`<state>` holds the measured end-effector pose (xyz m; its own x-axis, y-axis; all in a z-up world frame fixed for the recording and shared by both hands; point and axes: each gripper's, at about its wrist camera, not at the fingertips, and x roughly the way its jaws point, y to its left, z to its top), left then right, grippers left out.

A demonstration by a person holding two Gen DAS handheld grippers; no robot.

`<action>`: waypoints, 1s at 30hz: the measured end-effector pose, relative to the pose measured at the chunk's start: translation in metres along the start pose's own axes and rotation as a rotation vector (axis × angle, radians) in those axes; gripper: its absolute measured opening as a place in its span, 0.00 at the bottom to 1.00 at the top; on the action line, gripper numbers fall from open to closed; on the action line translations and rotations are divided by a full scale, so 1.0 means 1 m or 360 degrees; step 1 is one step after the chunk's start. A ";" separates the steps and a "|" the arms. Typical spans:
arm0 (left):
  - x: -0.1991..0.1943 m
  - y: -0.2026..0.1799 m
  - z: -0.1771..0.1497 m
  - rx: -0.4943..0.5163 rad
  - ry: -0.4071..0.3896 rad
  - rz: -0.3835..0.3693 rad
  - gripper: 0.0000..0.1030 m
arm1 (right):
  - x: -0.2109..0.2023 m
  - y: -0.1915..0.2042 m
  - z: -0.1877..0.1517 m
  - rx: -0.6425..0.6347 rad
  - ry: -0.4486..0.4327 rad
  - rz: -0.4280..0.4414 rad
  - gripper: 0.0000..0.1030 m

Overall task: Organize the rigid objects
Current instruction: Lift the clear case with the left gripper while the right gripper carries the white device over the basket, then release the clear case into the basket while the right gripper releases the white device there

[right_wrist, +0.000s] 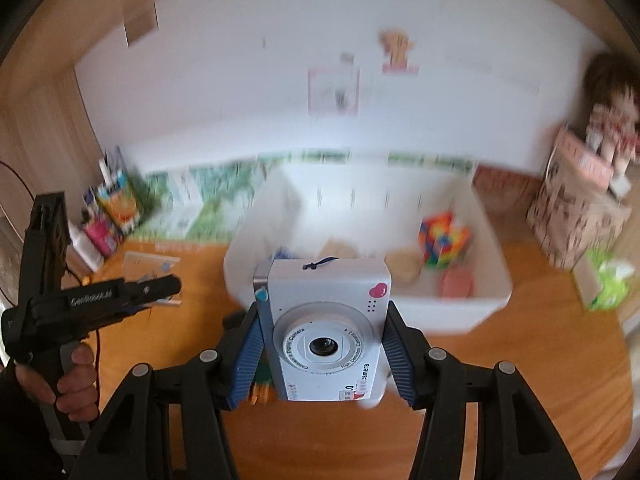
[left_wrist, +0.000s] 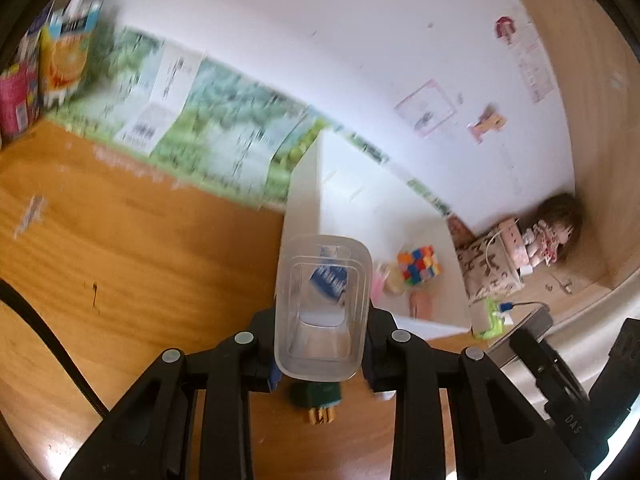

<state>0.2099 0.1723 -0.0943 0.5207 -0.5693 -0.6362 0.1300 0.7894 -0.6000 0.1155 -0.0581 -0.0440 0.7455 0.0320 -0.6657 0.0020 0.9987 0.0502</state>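
Observation:
My left gripper (left_wrist: 322, 360) is shut on a clear plastic box (left_wrist: 322, 308) and holds it above the wooden table, just left of the white bin (left_wrist: 304, 200). My right gripper (right_wrist: 322, 348) is shut on a white toy camera (right_wrist: 326, 320), lens facing me, in front of the white bin (right_wrist: 460, 308). The bin holds a colourful puzzle cube (left_wrist: 418, 268) (right_wrist: 442, 242), a pink item (right_wrist: 456, 284) and a tan item (right_wrist: 404, 266). The left gripper also shows at the left of the right wrist view (right_wrist: 120, 292).
Juice cartons (left_wrist: 66, 60) stand at the table's back left by the wall. A patterned box (right_wrist: 576, 220) with a doll (right_wrist: 612, 120) on it stands right of the bin. A green packet (right_wrist: 608, 284) lies near it. A small green and orange object (left_wrist: 320, 400) lies below the clear box.

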 end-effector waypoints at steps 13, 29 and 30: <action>0.016 -0.075 0.020 0.0224 -0.0202 0.0150 0.31 | -0.004 -0.039 0.025 -0.0245 -0.0464 0.0021 0.55; 0.067 -0.124 0.032 0.0336 -0.0237 0.0442 0.33 | 0.051 -0.076 0.032 -0.0312 -0.0448 0.0157 0.55; 0.070 -0.126 0.033 0.0337 -0.0228 0.0456 0.35 | 0.053 -0.078 0.032 -0.0304 -0.0434 0.0166 0.55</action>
<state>0.2579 0.0412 -0.0470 0.6718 -0.2928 -0.6804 0.1256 0.9503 -0.2850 0.1764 -0.1352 -0.0593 0.8858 0.1484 -0.4396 -0.1891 0.9807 -0.0501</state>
